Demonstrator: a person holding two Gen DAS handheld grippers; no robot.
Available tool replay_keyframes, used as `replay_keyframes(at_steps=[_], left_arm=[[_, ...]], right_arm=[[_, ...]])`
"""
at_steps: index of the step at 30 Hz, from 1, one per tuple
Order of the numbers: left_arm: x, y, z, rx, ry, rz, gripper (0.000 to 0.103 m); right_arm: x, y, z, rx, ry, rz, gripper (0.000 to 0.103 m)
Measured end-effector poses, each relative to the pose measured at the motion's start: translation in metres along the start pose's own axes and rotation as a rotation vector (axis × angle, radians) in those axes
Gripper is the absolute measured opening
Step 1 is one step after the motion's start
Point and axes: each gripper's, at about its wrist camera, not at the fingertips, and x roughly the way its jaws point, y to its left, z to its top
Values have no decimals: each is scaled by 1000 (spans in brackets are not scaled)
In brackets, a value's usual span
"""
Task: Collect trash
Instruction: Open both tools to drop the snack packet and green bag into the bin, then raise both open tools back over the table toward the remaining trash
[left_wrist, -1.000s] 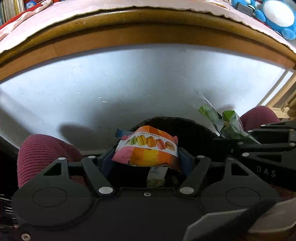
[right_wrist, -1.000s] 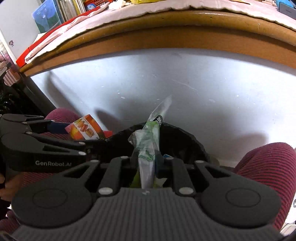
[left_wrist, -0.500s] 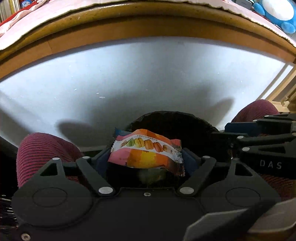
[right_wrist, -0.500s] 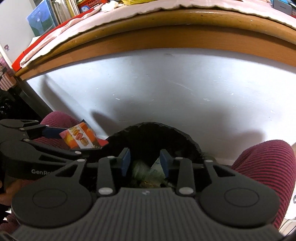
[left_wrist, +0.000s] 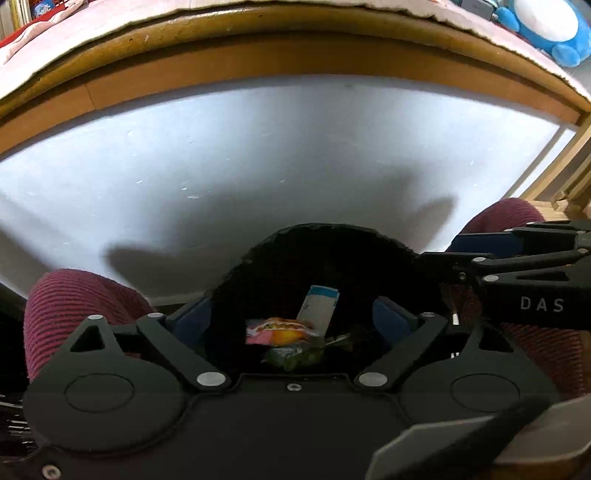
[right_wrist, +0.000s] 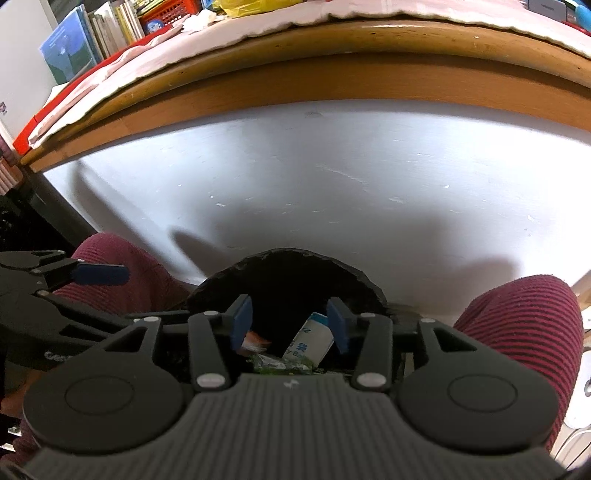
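While the left wrist camera looks steeply down, the left gripper (left_wrist: 291, 317) hangs over a black trash bin (left_wrist: 332, 240) with its blue-padded jaws spread wide and nothing between them; they have just been opening. Inside the bin, below the jaws, lies a pink and orange snack wrapper (left_wrist: 280, 330), touching a crumpled green wrapper (left_wrist: 295, 358) and a white packet with a blue top edge (left_wrist: 317, 306) that leans upright beside it. Either side of the bin are the person's knees in dark red ribbed fabric (left_wrist: 74, 306). Right of the bin, the right gripper (left_wrist: 491, 254) reaches in from the side. Behind the bin rises a pale wall under a wooden table edge (left_wrist: 295, 48).

From the right wrist camera, the right gripper (right_wrist: 290, 321) also hangs over the bin (right_wrist: 288, 258), jaws parted and empty, having just been opening. Below them in the bin sit the white packet (right_wrist: 310, 339), the green wrapper (right_wrist: 277, 365) and a sliver of the snack wrapper (right_wrist: 255, 341). Left of the bin is the left gripper (right_wrist: 99, 275).
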Motion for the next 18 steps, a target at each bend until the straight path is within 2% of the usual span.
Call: replay_keyframes(at_steps=[5,8,12,18], left_arm=[[-6,-2,1,16,-28,5,96],[-15,-3,6,24,-65,2,96],[-36,0,24,15,-143,-13,96],[-72,8,60,-34,-316,-54,100]], right_arm=[[-2,-3,2,4,-13,0,65],[-11,-6,8,8,-57,23,67],[-33,-9,25,-1,-172,51,72],[-68,-14,61,-45,-359,42,80]])
